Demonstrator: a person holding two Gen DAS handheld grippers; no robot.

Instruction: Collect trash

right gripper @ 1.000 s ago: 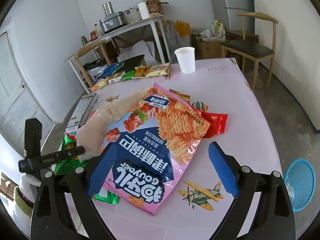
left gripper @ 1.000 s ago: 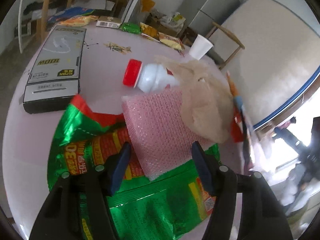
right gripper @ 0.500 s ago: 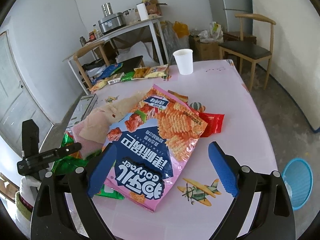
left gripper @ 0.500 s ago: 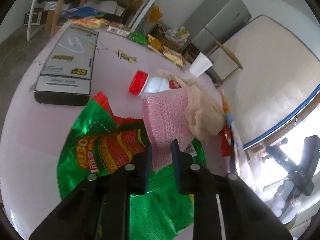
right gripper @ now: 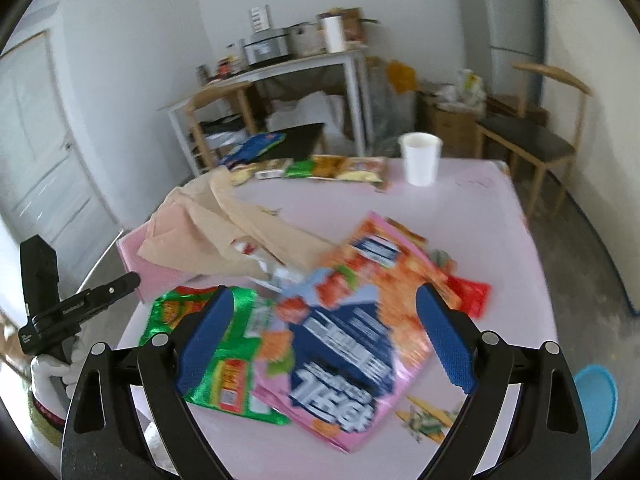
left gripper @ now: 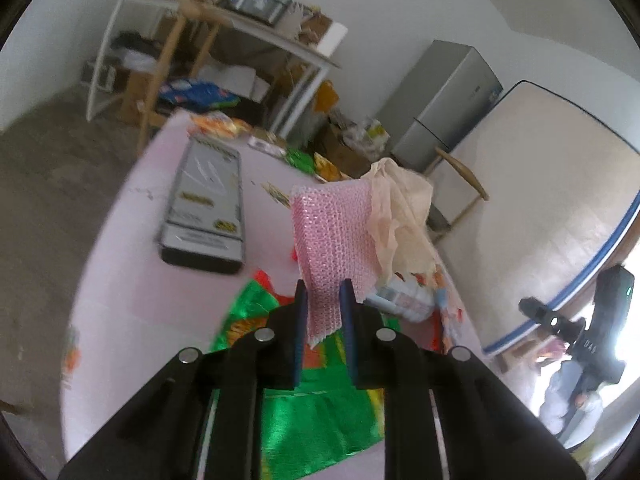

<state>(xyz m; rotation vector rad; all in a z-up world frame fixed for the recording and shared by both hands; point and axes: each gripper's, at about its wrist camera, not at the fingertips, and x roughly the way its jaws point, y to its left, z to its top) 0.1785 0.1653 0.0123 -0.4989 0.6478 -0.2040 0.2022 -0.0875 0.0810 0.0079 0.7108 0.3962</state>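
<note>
My left gripper [left gripper: 323, 292] is shut on a pink bubble-wrap sheet [left gripper: 330, 236] and holds it lifted off the pink table [left gripper: 120, 280], with a beige crumpled bag [left gripper: 400, 208] draped over its top edge. A green snack wrapper [left gripper: 316, 412] lies under the gripper. In the right wrist view the same pink sheet [right gripper: 156, 268] and beige bag [right gripper: 224, 236] hang at the left. My right gripper [right gripper: 324, 340] is open above a pink and orange chip bag [right gripper: 360, 332] and the green wrapper [right gripper: 216, 344].
A white paper cup [right gripper: 420, 158] and several small snack packets [right gripper: 324, 168] sit at the table's far side. A flat grey box [left gripper: 206, 208] lies on the left. A red wrapper [right gripper: 468, 292] lies by the chip bag. A blue bin [right gripper: 596, 404] stands on the floor. Chairs stand around.
My left gripper closed on the pink bubble wrap and lifted it, with the beige bag rising on it. My right gripper shifted a little; its jaws stayed open.
</note>
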